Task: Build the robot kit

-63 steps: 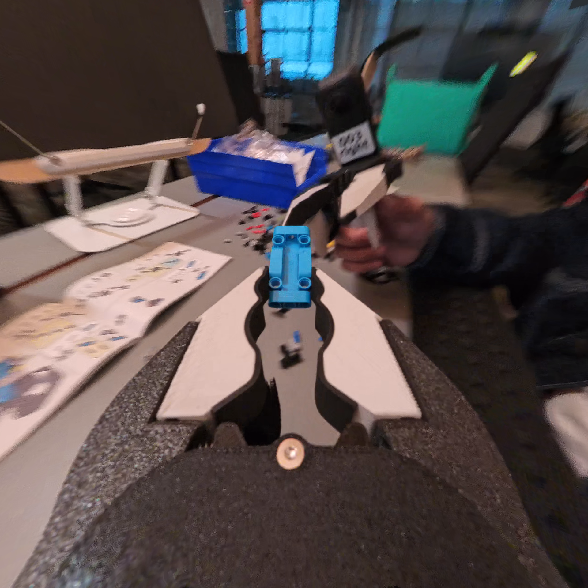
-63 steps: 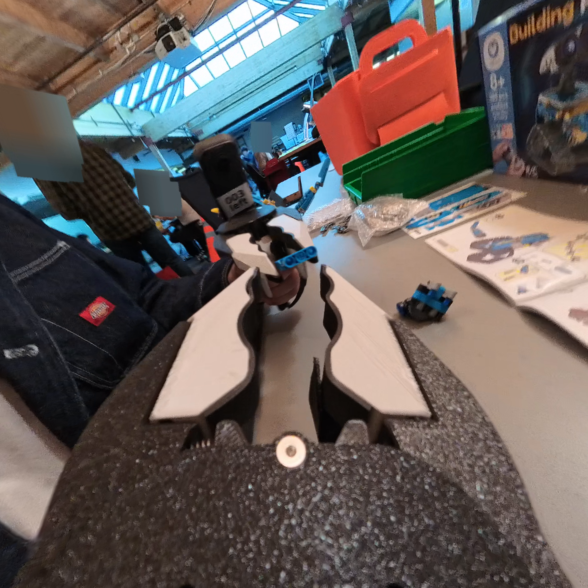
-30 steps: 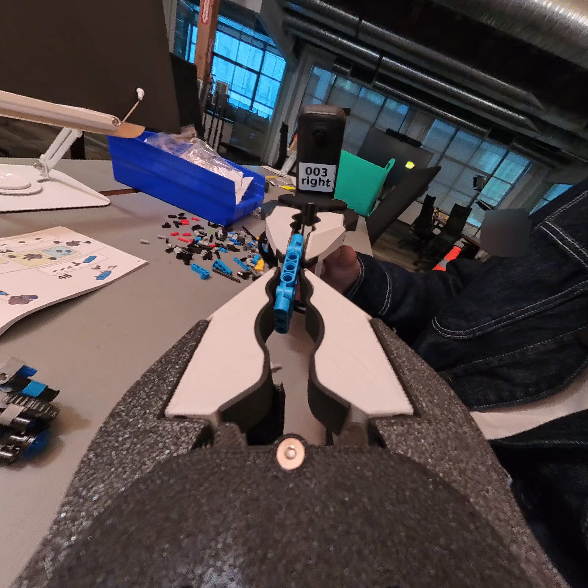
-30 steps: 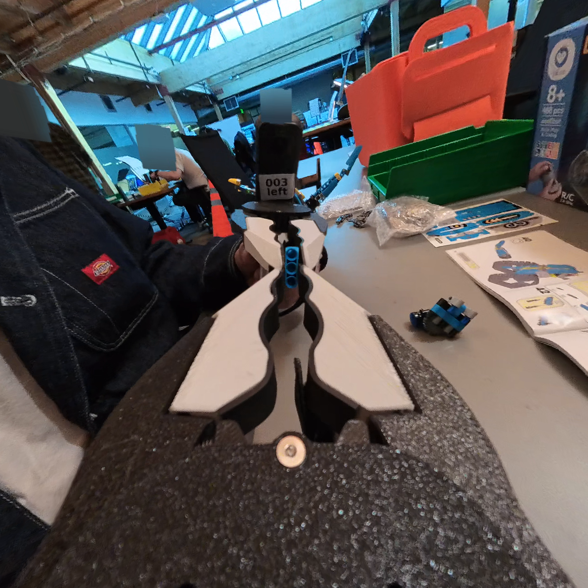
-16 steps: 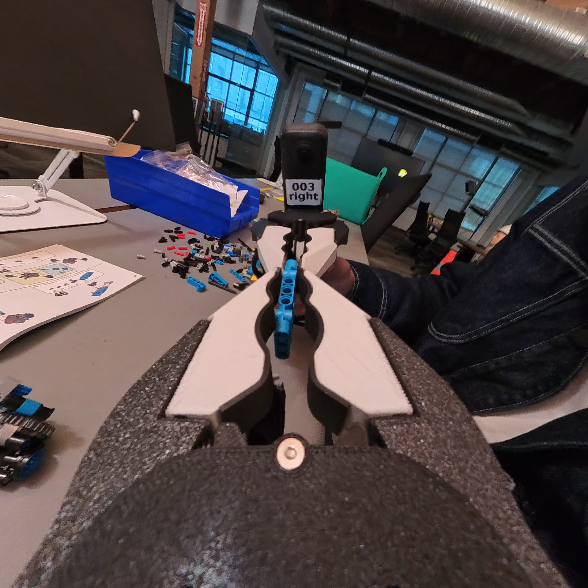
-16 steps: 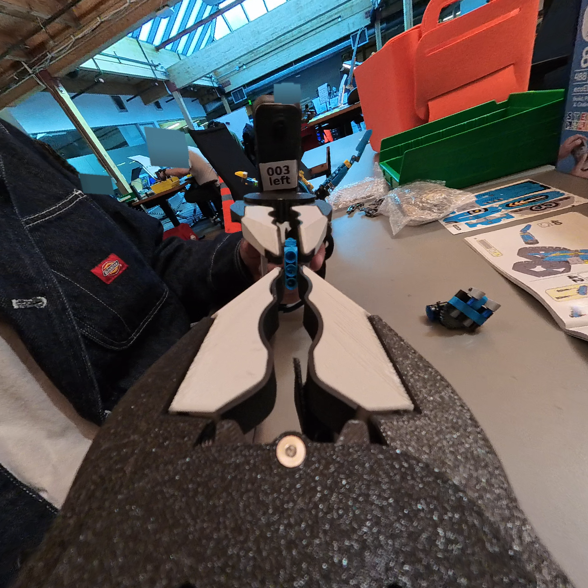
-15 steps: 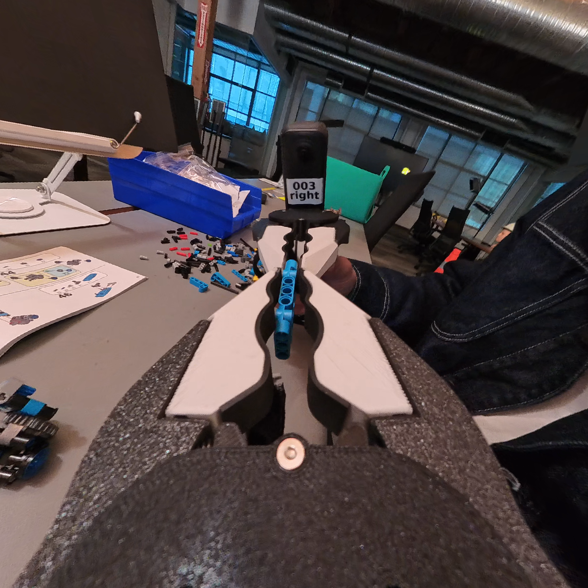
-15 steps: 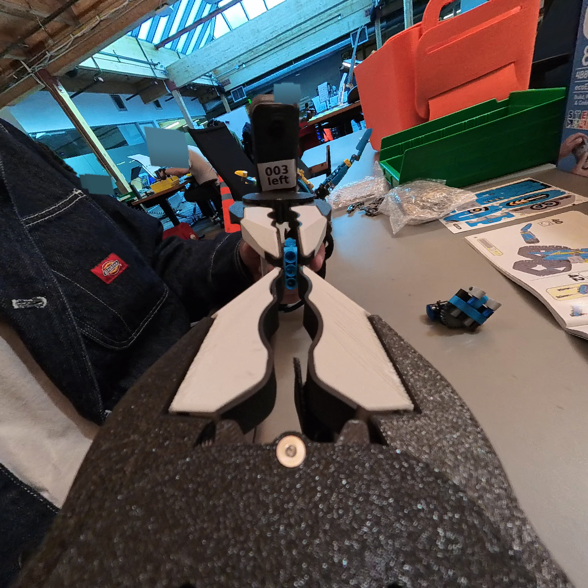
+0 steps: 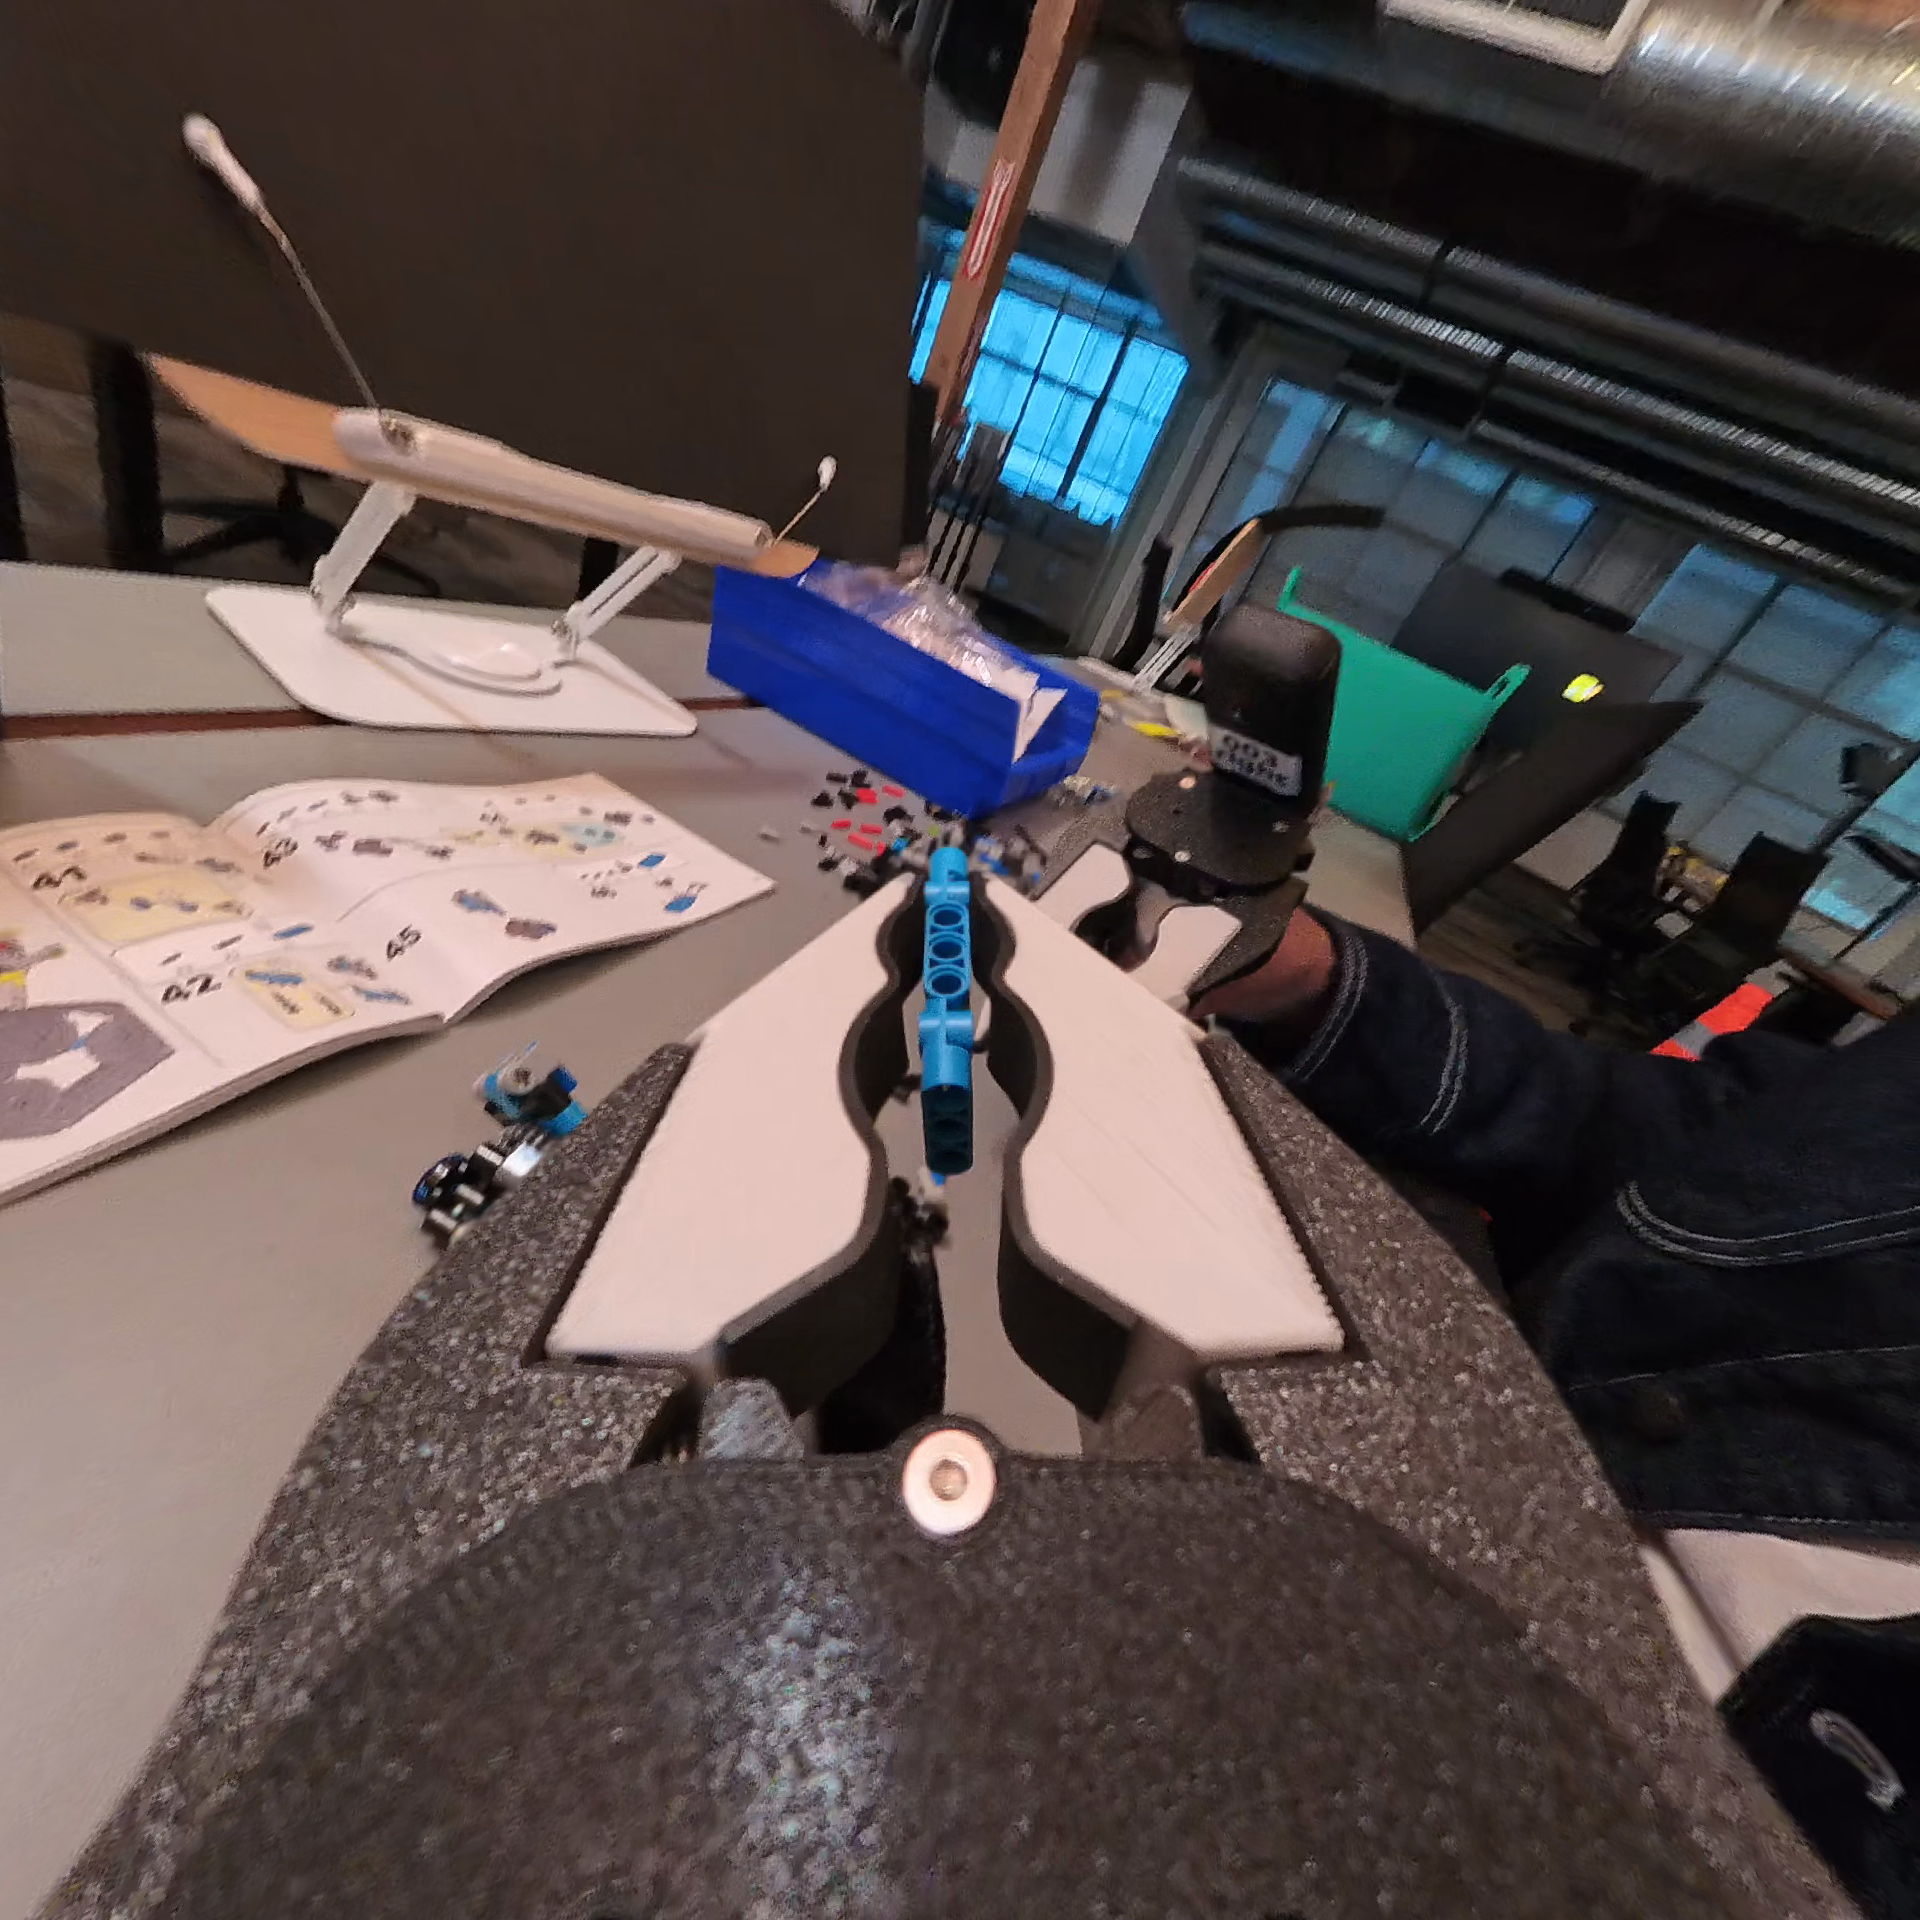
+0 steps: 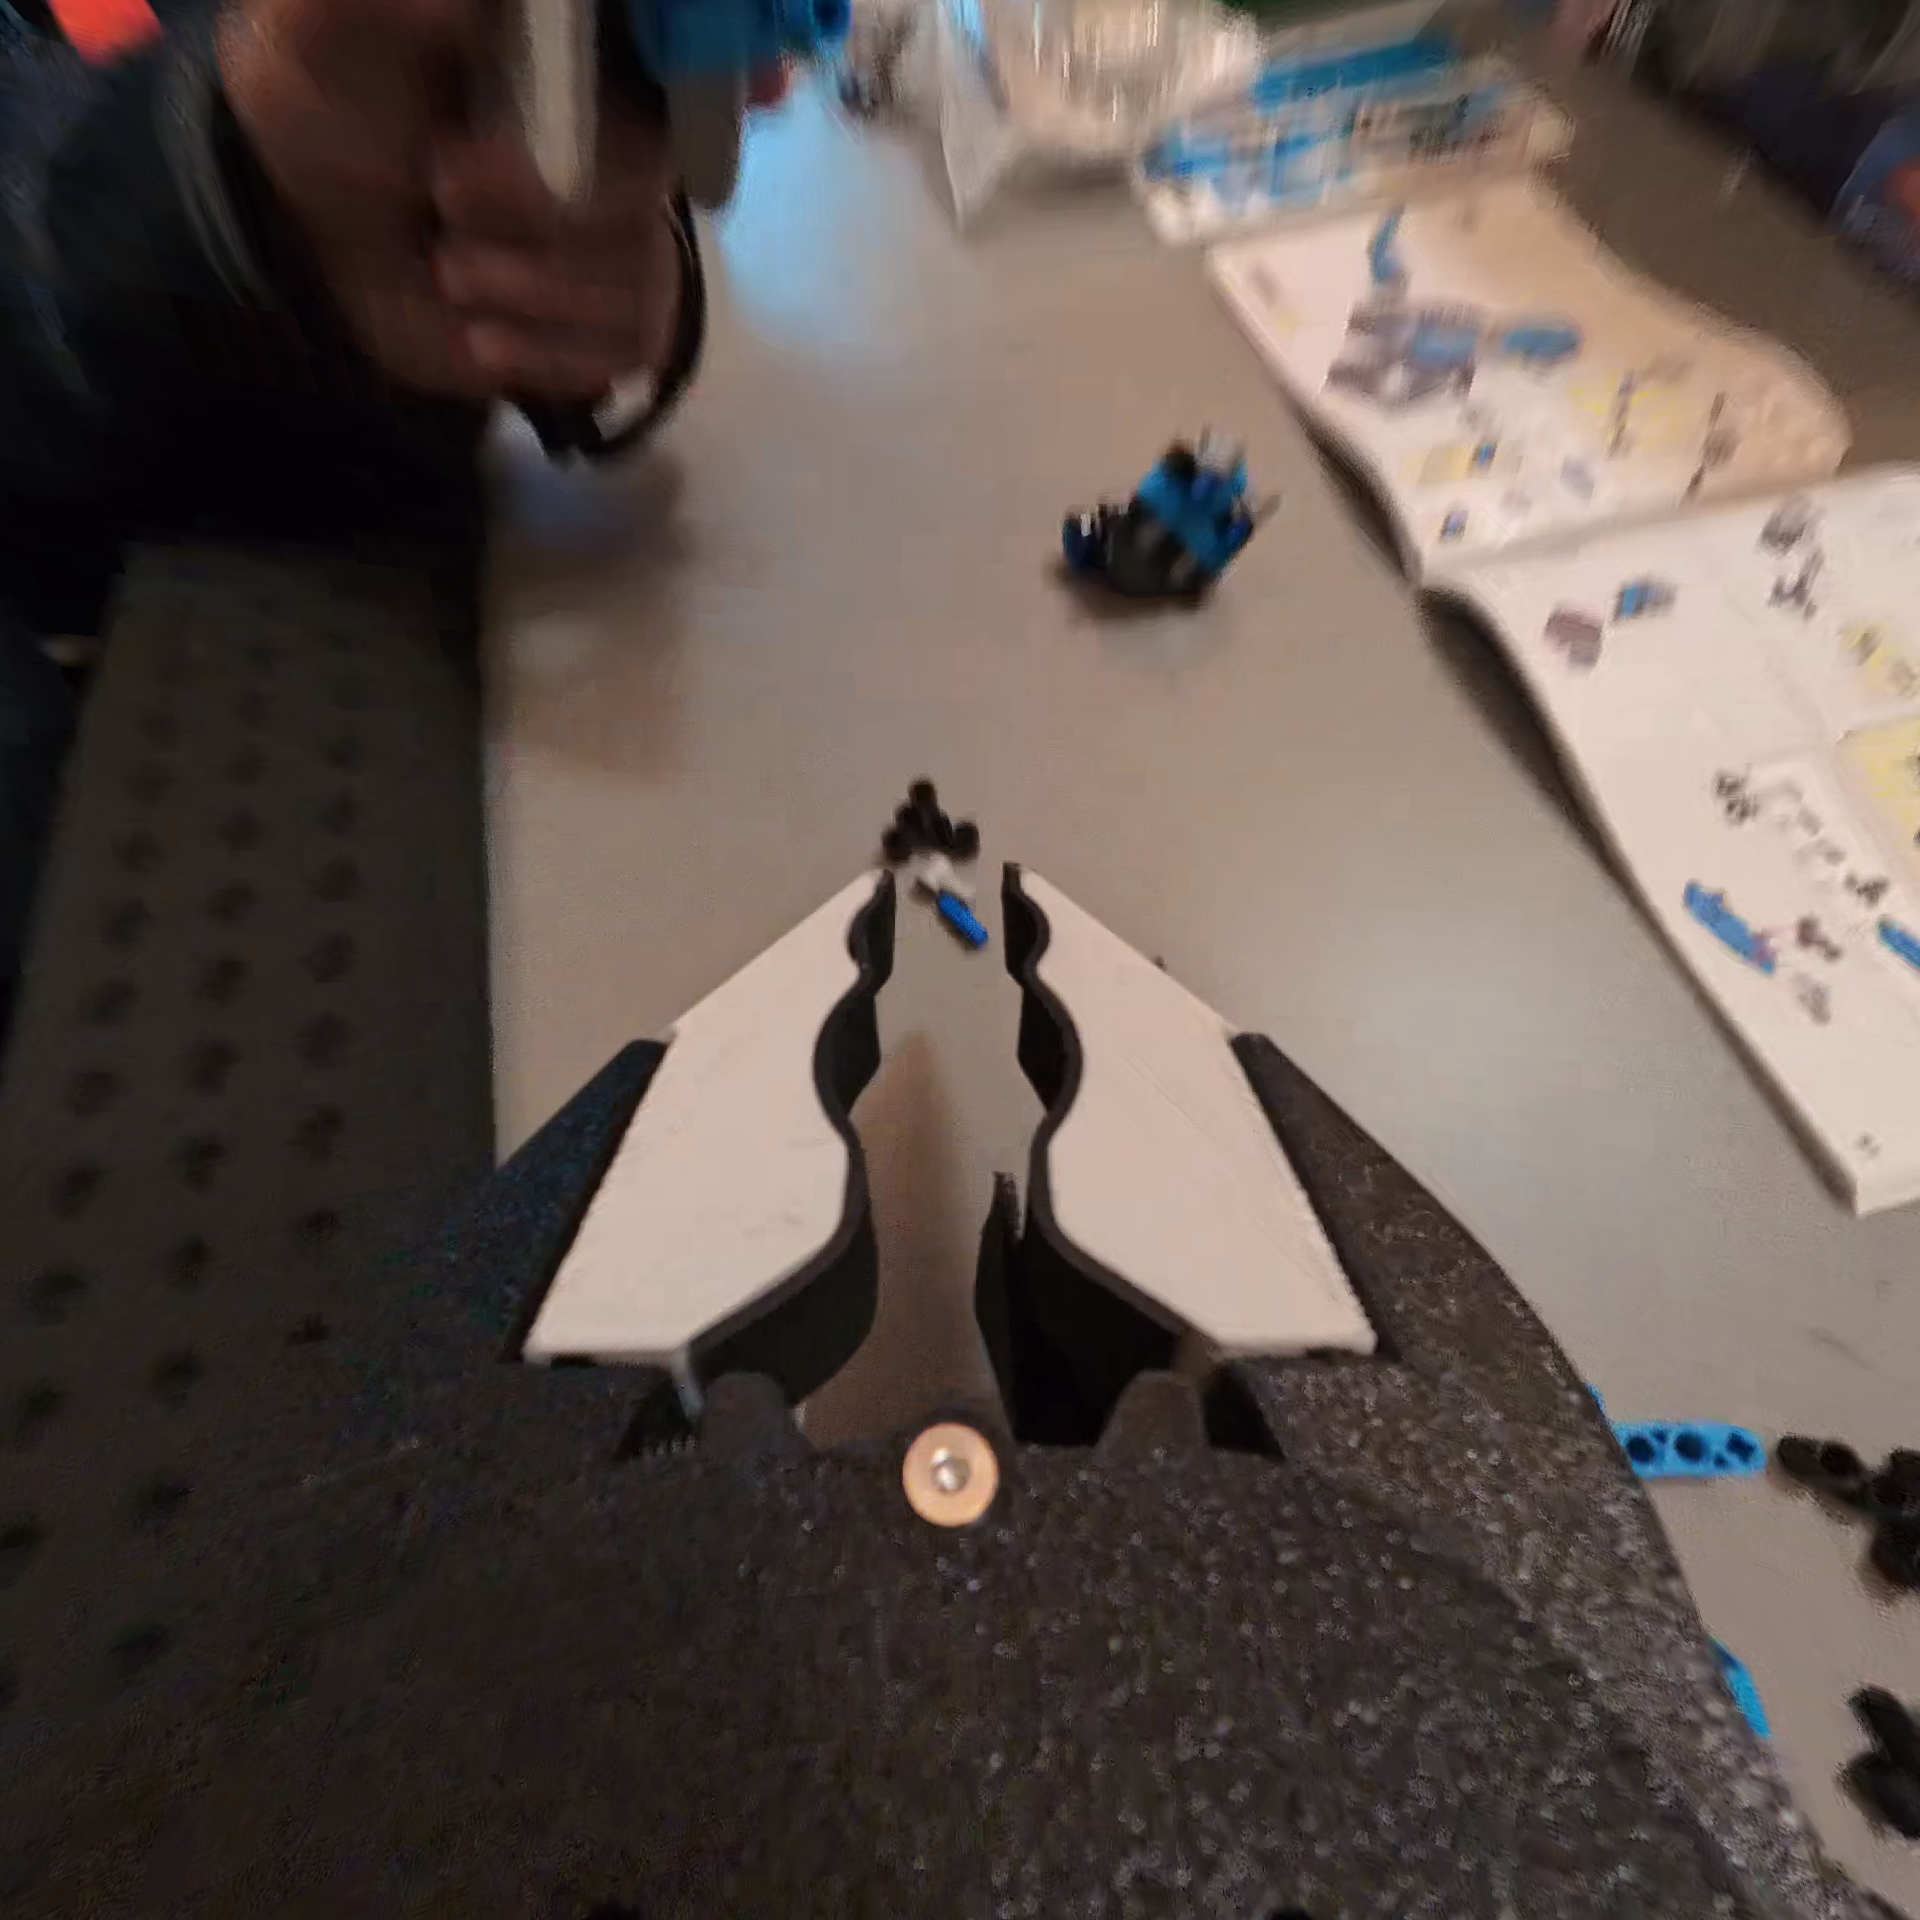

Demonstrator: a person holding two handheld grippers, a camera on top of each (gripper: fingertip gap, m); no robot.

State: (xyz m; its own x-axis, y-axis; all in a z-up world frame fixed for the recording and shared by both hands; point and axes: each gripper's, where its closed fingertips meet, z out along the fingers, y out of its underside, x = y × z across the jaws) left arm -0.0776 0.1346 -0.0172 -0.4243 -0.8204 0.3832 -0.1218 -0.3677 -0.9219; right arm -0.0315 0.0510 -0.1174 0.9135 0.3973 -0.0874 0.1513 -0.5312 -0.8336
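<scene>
The left tool [image 9: 948,894] is clamped on a blue beam [image 9: 945,997] with a row of round holes; the beam stands on edge between the white fingers [image 9: 790,1081], its far end poking just past the tips and its near end hanging in the gap. Its lower tip and a small dark bit beneath it are smeared, so their shape cannot be made out.

The right tool [image 10: 943,883] has its fingers apart with nothing between them, tips low over the grey counter [image 10: 935,665]. Just beyond those tips lie a small blue pin [image 10: 961,916] and a clump of black pieces [image 10: 928,828], both blurred; whether the tips touch them cannot be told.

Beyond the pin sits a small blue-and-black assembly [image 10: 1164,525], well apart from it. To the pin's right an open instruction booklet [image 10: 1621,665] runs off the frame edge. Nearer the camera on that side, another blue beam [image 10: 1688,1446] and loose black parts [image 10: 1860,1481] are half hidden by the foam body.

Up and left of the pin, a hand [image 10: 488,239] is a smear of motion, cut off at the top. The whole right wrist view is soft.

In the left wrist view a blue bin [image 9: 894,696] stands beyond scattered small pieces [image 9: 883,821].
</scene>
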